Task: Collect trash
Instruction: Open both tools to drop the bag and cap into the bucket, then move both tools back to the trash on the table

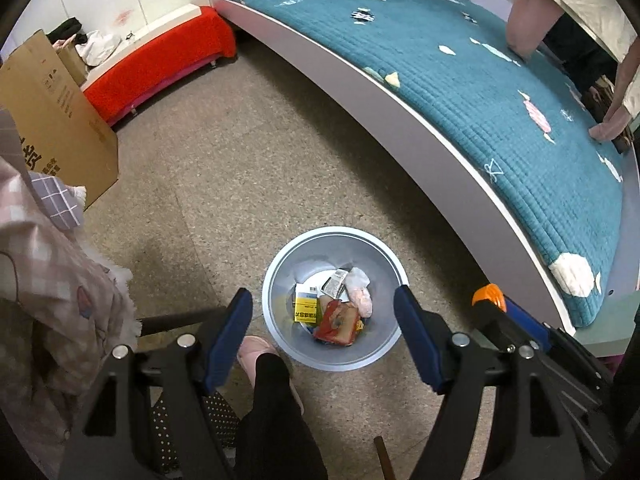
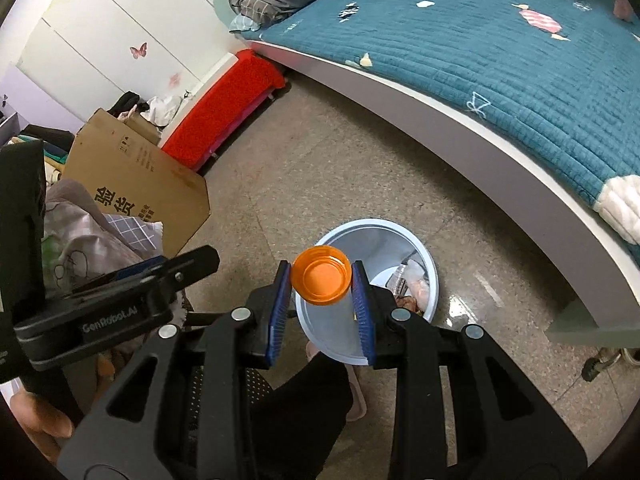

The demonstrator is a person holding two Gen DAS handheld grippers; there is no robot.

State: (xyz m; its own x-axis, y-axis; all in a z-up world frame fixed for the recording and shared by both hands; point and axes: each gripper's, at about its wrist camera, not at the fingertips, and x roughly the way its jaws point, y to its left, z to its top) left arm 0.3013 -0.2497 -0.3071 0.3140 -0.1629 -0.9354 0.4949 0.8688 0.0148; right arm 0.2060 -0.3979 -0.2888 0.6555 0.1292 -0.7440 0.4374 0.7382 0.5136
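Trash: one orange cap [image 2: 320, 280] pinched between right gripper [image 2: 320, 286] pads, above one bin [image 2: 434, 280]. Left gripper [image 1: 323, 308] spread, empty, bin [image 1: 280, 280] below with several wrappers [image 1: 336, 322].

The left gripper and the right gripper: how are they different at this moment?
The left gripper is open, with nothing between its pads; the right gripper is shut on an orange cap.
Below the left gripper lies the inside of the bin with its trash; the right gripper holds the cap above the bin's near rim.
Both have blue pads on black fingers and point down toward the same bin.
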